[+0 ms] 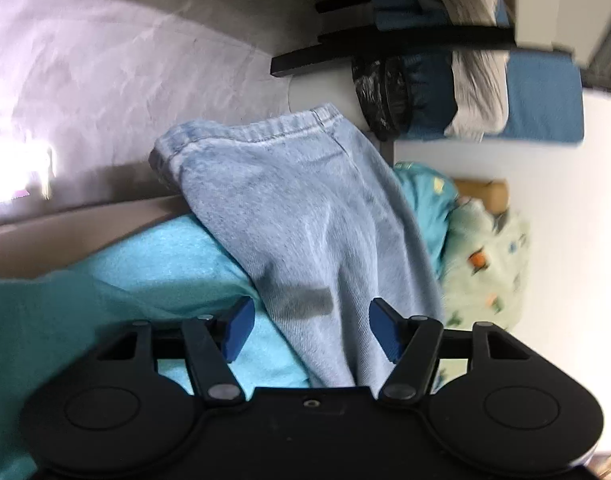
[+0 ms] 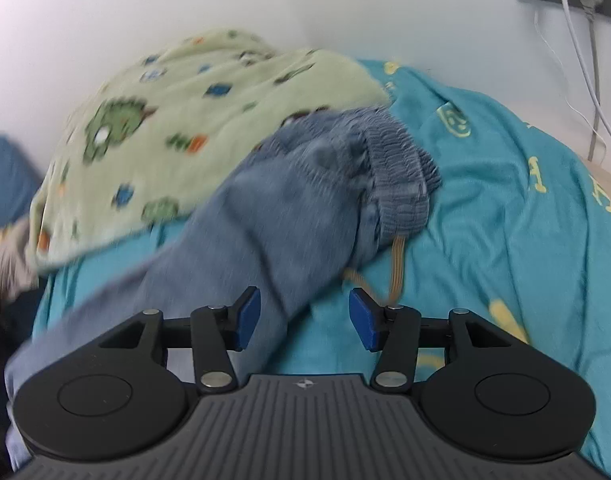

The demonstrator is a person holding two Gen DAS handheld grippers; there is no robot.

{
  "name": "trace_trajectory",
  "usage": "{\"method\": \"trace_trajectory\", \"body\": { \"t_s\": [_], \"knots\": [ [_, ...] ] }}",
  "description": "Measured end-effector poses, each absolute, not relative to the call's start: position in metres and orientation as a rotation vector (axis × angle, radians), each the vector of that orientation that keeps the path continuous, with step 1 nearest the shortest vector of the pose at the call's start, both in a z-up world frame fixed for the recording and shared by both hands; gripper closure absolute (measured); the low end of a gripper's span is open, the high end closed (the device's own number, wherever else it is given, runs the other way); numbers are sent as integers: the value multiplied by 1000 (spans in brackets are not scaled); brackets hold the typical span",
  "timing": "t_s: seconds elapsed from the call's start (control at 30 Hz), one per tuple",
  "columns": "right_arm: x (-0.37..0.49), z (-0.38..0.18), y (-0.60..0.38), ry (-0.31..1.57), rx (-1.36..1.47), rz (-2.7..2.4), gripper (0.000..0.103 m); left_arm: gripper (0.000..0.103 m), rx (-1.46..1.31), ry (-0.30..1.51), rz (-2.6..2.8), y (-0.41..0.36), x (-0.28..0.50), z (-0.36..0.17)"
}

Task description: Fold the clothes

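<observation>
Both tools spread open, blue pads clear of any cloth: left tool (image 1: 311, 330), right tool (image 2: 304, 318). Light-blue jeans (image 1: 305, 216) draped just past the left pads, soft twill, stitched hem (image 1: 265, 128) at the far end. Ribbed elastic waistband (image 2: 397, 176) bunched up ahead of the right tool, tan drawstring (image 2: 395, 264) dangling. All lying on a bed with a teal sheet (image 2: 505, 208), fuzzy green patterned blanket (image 2: 177, 120) behind, white wall (image 2: 145, 8) beyond.
</observation>
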State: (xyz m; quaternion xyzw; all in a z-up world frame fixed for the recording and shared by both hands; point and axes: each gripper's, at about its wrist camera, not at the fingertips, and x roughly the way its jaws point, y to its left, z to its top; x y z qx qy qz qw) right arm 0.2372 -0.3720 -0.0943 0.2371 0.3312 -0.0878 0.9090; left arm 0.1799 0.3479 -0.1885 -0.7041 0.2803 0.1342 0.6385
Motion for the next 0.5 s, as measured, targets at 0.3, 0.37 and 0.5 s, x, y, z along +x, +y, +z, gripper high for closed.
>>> {"method": "trace_trajectory", "body": {
  "t_s": [0.3,0.37,0.5],
  "knots": [
    [220,-114,-347,744,620,-131,43,41,-1622,559,330,361,206,-202],
    [229,-124,-340,775,642,-114,43,38,-1567,560,327,359,219,-200],
    [244,-141,-328,810,665,-96,43,39,-1498,543,314,360,236,-205]
  ]
}}
